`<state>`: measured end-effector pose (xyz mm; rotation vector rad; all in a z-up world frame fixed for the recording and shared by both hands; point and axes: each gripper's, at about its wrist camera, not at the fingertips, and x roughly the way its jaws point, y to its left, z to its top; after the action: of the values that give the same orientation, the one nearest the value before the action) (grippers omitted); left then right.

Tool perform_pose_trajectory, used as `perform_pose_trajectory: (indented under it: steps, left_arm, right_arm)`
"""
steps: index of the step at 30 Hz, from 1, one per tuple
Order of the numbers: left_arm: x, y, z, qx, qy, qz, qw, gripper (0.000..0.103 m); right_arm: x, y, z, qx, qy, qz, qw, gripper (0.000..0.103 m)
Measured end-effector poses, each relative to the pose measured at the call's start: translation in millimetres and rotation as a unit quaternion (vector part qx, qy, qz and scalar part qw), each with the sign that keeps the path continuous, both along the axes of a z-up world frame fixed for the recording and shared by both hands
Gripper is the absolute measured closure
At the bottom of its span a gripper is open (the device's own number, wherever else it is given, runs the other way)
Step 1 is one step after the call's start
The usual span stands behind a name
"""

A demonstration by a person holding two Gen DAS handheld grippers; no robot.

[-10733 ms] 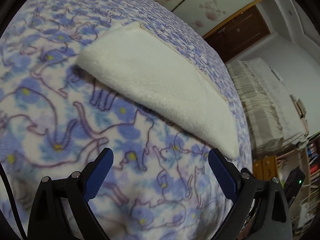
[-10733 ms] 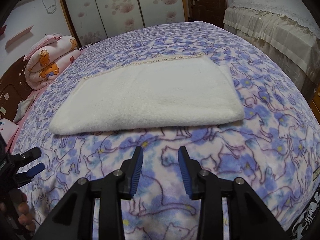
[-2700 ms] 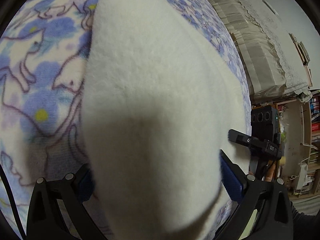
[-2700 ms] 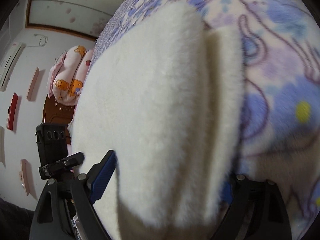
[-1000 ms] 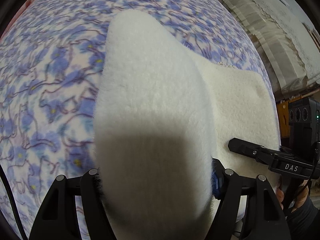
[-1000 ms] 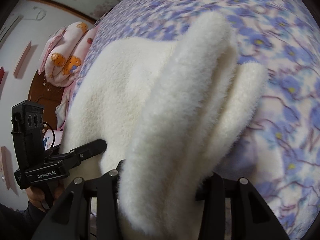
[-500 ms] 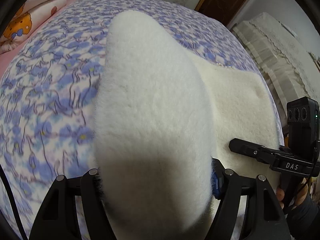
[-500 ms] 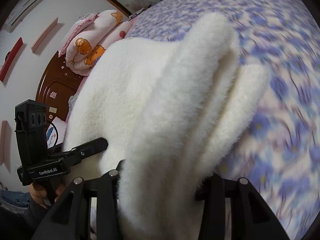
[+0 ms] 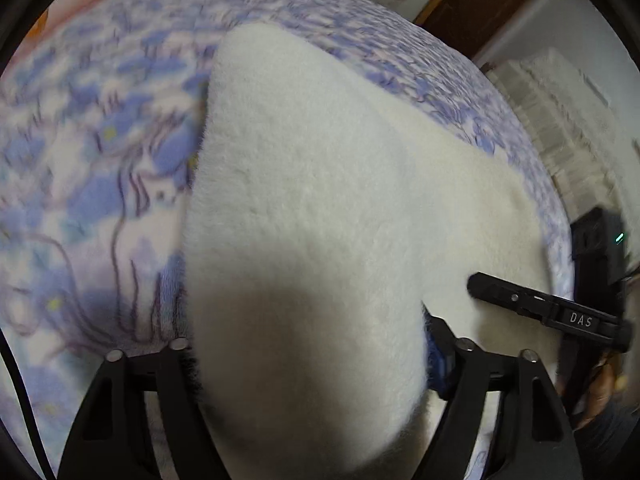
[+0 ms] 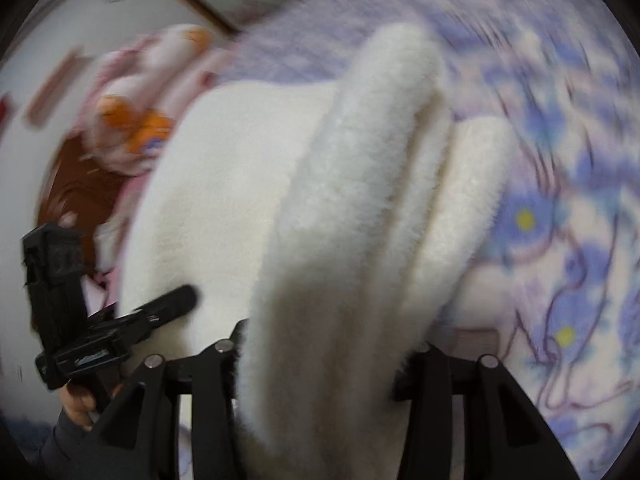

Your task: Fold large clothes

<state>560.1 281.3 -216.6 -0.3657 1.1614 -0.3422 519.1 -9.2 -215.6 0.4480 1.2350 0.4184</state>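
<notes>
A thick cream fleece garment (image 9: 320, 184) fills both wrist views (image 10: 248, 184), folded in layers and lifted over the bed. My left gripper (image 9: 308, 364) is shut on its near edge; the fleece hides the fingertips. My right gripper (image 10: 320, 360) is shut on the other end, where two rolled folds (image 10: 468, 184) stand up. Each gripper shows in the other's view: the right one (image 9: 560, 316) at the right edge, the left one (image 10: 100, 344) at the lower left.
The bed cover (image 9: 100, 152) is blue and purple with a cat print and lies under the garment (image 10: 560, 240). A rolled pink quilt (image 10: 136, 100) lies by the brown headboard (image 10: 80, 200). A lace-covered piece of furniture (image 9: 560, 112) and a brown door (image 9: 492, 4) stand beyond the bed.
Both grippers have swung with the fleece held in them; the views are blurred by motion. The bed cover has come closer under the garment. The grips have not changed.
</notes>
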Motion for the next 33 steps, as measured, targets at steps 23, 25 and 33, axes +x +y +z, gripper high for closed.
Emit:
perform_pose_trajectory:
  steps: [23, 25, 33]
  left_arm:
    - [-99.4, -54.9, 65.4, 0.131, -0.098, 0.035, 0.9859, 0.079]
    - [-98.4, -49.9, 56.8, 0.137, -0.095, 0.038, 0.9852, 0.09]
    - [-92.8, -29.2, 44.0, 0.077, -0.06, 0.07, 0.9927, 0.102]
  right_arm:
    - [-116.5, 59.1, 85.7, -0.16, -0.15, 0.084, 0.972, 0.092]
    - [-112.5, 51.0, 64.2, -0.214, -0.14, 0.07, 0.964, 0.103]
    - [-105.5, 28.6, 52.0, -0.186, -0.118, 0.048, 0.974, 0.103]
